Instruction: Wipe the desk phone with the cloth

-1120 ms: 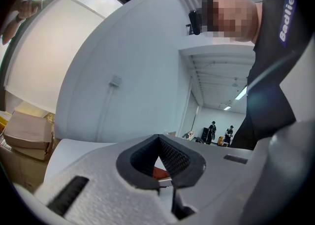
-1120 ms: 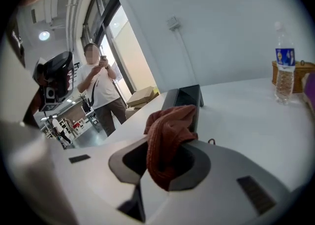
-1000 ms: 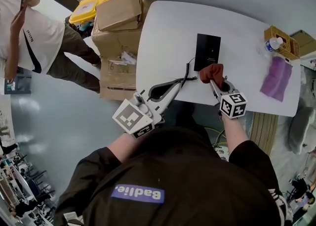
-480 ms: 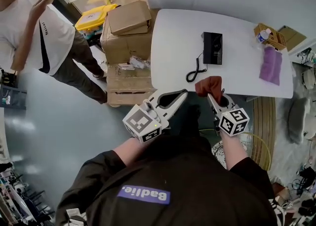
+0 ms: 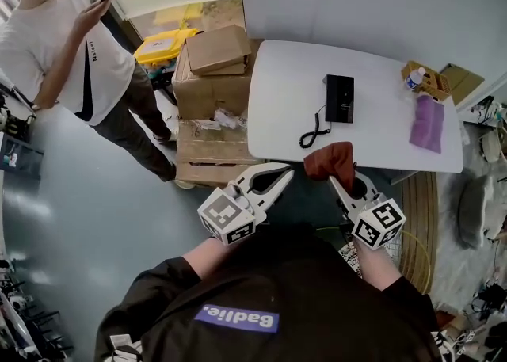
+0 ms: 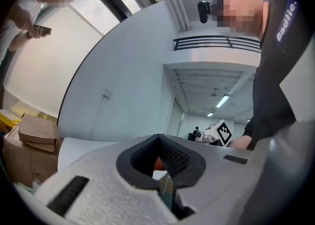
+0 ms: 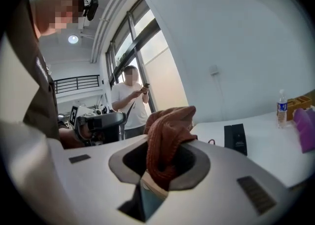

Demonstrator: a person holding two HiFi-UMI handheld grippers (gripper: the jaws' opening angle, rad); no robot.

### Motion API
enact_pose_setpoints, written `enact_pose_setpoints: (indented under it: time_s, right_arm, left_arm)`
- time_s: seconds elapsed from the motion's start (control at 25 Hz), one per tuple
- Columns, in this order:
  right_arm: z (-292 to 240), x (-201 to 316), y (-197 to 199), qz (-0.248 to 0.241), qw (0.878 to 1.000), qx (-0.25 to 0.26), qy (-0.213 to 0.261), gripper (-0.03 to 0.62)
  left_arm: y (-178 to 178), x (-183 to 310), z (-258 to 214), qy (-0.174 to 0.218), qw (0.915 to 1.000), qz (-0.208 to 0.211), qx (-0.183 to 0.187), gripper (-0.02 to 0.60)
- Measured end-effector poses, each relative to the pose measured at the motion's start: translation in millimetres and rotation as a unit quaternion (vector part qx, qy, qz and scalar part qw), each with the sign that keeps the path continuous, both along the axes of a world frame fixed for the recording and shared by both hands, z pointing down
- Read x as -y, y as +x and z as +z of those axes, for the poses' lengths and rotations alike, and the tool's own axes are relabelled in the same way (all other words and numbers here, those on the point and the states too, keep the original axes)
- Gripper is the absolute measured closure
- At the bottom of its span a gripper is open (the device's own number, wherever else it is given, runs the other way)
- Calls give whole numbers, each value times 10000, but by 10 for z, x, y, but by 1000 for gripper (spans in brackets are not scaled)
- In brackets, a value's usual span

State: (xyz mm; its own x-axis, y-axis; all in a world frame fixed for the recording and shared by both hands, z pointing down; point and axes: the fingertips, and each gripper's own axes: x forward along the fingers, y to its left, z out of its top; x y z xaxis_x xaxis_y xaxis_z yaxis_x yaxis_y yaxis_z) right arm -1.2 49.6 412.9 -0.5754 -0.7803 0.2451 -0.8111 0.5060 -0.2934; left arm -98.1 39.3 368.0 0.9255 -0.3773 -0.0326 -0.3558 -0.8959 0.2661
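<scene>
The black desk phone [image 5: 339, 98] lies flat on the white table [image 5: 380, 142], its coiled cord [image 5: 314, 131] trailing toward the near edge. My right gripper [image 5: 337, 180] is shut on a rust-red cloth [image 5: 331, 160], held just off the table's near edge and short of the phone. In the right gripper view the cloth [image 7: 167, 138] bunches up out of the jaws, with the phone [image 7: 237, 139] beyond it. My left gripper [image 5: 282, 172] hangs left of the cloth, shut with nothing in it; in its own view the left gripper [image 6: 160, 143] has its jaws closed together.
A purple cloth [image 5: 428, 124] and a basket with a water bottle [image 5: 422, 79] sit at the table's right end. Stacked cardboard boxes [image 5: 215, 75] and a yellow bin [image 5: 162, 42] stand left of the table. A person [image 5: 71, 43] stands further left, looking at a handheld device.
I have drawn back from the table, so it looks smaller and farther. Both grippers came off its near edge, the right one still holding the cloth.
</scene>
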Motion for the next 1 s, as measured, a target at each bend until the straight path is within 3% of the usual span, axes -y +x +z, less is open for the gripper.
enact_pose_setpoints:
  time_s: [0.4, 1.0]
  right_arm:
    - [-513, -180, 10, -713, 9964, 226, 397, 500]
    - [-541, -310, 147, -880, 9944, 349, 469, 500]
  left_arm:
    - [211, -126, -201, 195, 9993, -315, 57, 575]
    - [436, -302, -236, 185, 9990, -395, 133, 575]
